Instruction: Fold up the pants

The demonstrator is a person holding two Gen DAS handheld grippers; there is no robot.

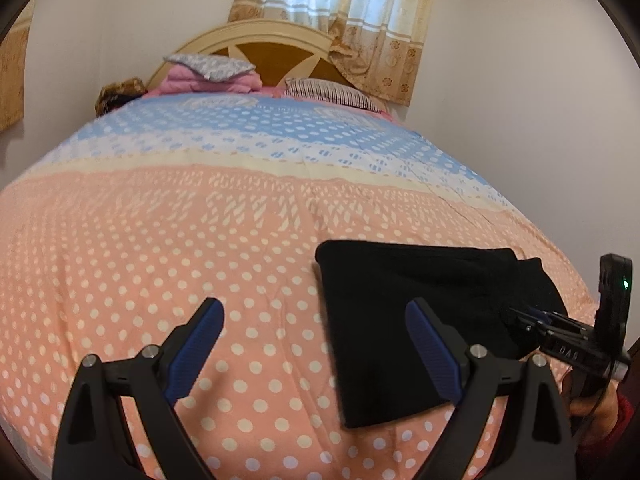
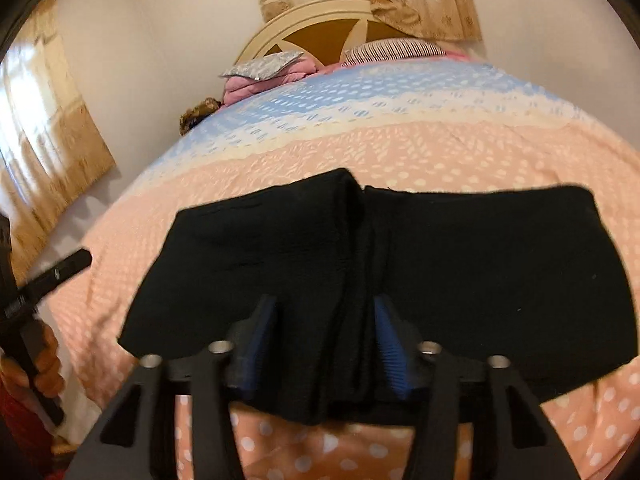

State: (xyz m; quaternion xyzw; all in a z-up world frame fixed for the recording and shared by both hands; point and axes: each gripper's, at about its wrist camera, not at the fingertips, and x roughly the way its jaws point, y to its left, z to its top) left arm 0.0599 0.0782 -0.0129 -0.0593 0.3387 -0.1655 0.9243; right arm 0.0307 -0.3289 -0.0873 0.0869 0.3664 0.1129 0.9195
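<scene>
The black pants (image 2: 460, 280) lie folded on the bed, a raised fold ridge running down their middle. In the left wrist view the pants (image 1: 400, 320) lie to the right. My left gripper (image 1: 316, 316) is open and empty above the bedspread, its right finger over the pants' left edge. My right gripper (image 2: 324, 316) stands partly open, its blue pads on either side of the pants' middle ridge at the near edge; no clear pinch shows. The right gripper also shows in the left wrist view (image 1: 532, 320), at the pants' right side.
The bed has a pink and blue polka-dot bedspread (image 1: 200, 240). At the headboard (image 1: 256, 40) lie a pink folded pile (image 1: 208, 78) and a striped pillow (image 1: 332, 94). Curtains (image 1: 360, 20) hang behind. White walls stand on both sides.
</scene>
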